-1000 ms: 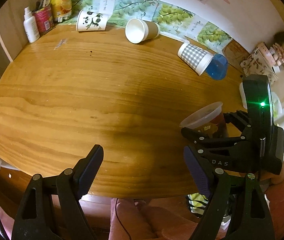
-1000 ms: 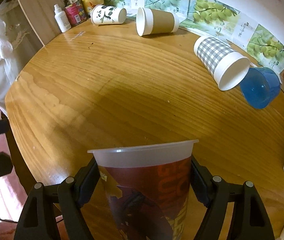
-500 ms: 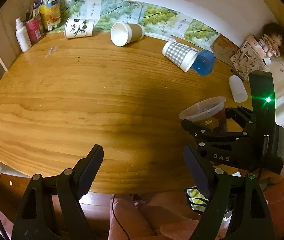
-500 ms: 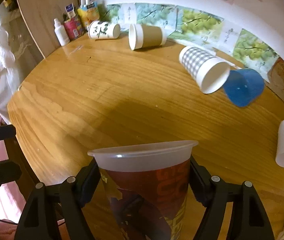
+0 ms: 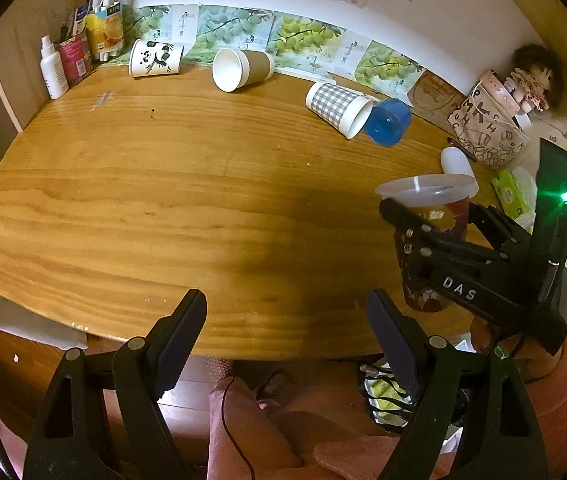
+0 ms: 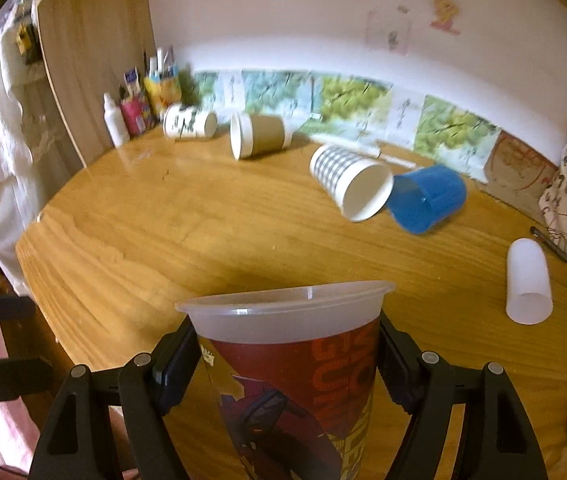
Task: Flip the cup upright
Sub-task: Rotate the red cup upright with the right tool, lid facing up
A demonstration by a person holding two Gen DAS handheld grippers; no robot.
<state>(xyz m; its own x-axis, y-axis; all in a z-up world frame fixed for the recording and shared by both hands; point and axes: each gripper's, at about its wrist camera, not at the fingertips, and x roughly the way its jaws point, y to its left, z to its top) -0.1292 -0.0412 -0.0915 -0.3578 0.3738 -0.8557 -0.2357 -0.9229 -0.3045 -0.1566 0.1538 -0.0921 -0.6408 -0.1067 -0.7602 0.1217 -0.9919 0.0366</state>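
Note:
My right gripper [image 6: 285,364] is shut on a translucent plastic cup with a red printed sleeve [image 6: 295,376]. The cup stands upright, mouth up, near the table's front right. In the left wrist view the same cup [image 5: 429,200] sits between the right gripper's fingers [image 5: 435,240]; its base looks at or just above the wood, contact unclear. My left gripper [image 5: 285,336] is open and empty, hovering over the table's front edge, left of the cup.
Lying on their sides on the wooden table [image 5: 163,184]: panda cup [image 5: 155,58], brown paper cup [image 5: 241,69], checked cup [image 5: 337,108], blue cup [image 5: 388,122], white cup [image 6: 528,282]. Bottles [image 5: 53,68] stand back left, a patterned bag [image 5: 491,128] back right.
The right gripper has tilted back and risen with the cup, so more wall shows. The left gripper has drawn back toward the table's front edge.

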